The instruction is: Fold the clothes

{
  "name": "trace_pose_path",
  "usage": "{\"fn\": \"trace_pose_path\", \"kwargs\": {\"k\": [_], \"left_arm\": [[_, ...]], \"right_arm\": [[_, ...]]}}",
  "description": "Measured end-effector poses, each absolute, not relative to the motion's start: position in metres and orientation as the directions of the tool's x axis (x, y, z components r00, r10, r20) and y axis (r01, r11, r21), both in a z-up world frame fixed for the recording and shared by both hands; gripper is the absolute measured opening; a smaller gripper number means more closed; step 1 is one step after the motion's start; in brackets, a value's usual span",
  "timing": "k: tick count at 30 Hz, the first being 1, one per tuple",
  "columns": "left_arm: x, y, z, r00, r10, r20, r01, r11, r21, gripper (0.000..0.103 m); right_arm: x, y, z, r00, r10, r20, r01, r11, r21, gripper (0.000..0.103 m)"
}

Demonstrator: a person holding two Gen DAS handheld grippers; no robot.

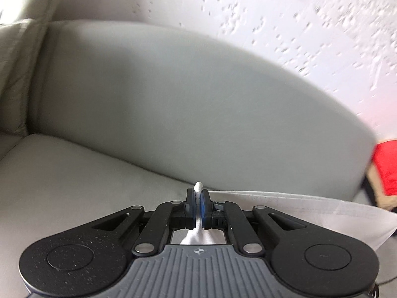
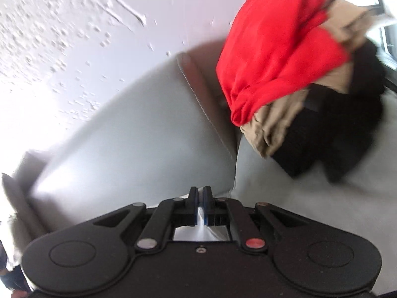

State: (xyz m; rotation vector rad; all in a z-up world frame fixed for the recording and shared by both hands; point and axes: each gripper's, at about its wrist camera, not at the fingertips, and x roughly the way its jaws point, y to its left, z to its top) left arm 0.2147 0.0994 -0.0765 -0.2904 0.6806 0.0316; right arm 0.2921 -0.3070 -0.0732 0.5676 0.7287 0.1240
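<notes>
A white garment point(image 1: 297, 211) hangs stretched to the right of my left gripper point(image 1: 198, 193), which is shut on its bunched edge; a nub of cloth pokes out past the fingertips. In the right wrist view my right gripper point(image 2: 200, 193) is shut on a thin white fold of the same white garment point(image 2: 200, 226), seen only between and below the pads. Both grippers are held above a grey sofa seat point(image 1: 74, 173), facing its backrest.
A pile of clothes, red point(image 2: 278, 54), tan point(image 2: 273, 129) and black point(image 2: 335, 136), lies on the sofa seat point(image 2: 310, 203) at the right, against the backrest point(image 2: 139, 139). A textured white wall point(image 1: 273, 24) rises behind. A sofa cushion point(image 1: 15, 74) stands at far left.
</notes>
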Motion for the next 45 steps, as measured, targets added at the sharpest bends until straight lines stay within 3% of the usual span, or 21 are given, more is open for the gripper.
{"fn": "trace_pose_path", "kwargs": {"k": [7, 14, 18, 25, 34, 36, 41, 45], "left_arm": [[0.084, 0.085, -0.041, 0.783, -0.084, -0.616, -0.134, 0.945, -0.298, 0.003], [0.025, 0.098, -0.077, 0.697, 0.01, -0.717, -0.253, 0.939, -0.232, 0.003], [0.024, 0.098, -0.096, 0.658, 0.059, -0.751, -0.252, 0.957, -0.146, 0.003], [0.034, 0.137, -0.103, 0.696, 0.111, -0.71, -0.233, 0.969, -0.077, 0.003], [0.02, 0.111, -0.132, 0.552, 0.172, -0.816, -0.184, 0.98, 0.082, 0.008], [0.015, 0.116, -0.131, 0.544, 0.186, -0.818, -0.199, 0.976, 0.09, 0.013], [-0.014, 0.121, -0.1, 0.601, 0.242, -0.762, -0.234, 0.965, 0.121, 0.013], [-0.016, 0.101, -0.087, 0.659, 0.15, -0.737, -0.16, 0.985, 0.057, 0.021]], "right_arm": [[0.205, -0.314, -0.053, 0.722, 0.327, -0.609, 0.109, 0.816, 0.568, 0.004], [0.101, -0.314, -0.087, 0.635, 0.324, -0.701, 0.206, 0.804, 0.558, 0.004], [0.075, -0.315, -0.121, 0.59, 0.3, -0.75, 0.286, 0.79, 0.542, 0.004], [0.041, -0.319, -0.091, 0.669, 0.249, -0.7, 0.276, 0.791, 0.545, 0.004], [0.048, -0.31, -0.123, 0.569, 0.126, -0.813, 0.336, 0.867, 0.369, 0.004], [0.047, -0.308, -0.124, 0.539, 0.124, -0.833, 0.334, 0.876, 0.347, 0.006], [0.028, -0.308, -0.097, 0.597, 0.108, -0.795, 0.293, 0.893, 0.341, 0.017], [0.025, -0.293, -0.089, 0.599, 0.217, -0.77, 0.212, 0.885, 0.415, 0.028]]}}
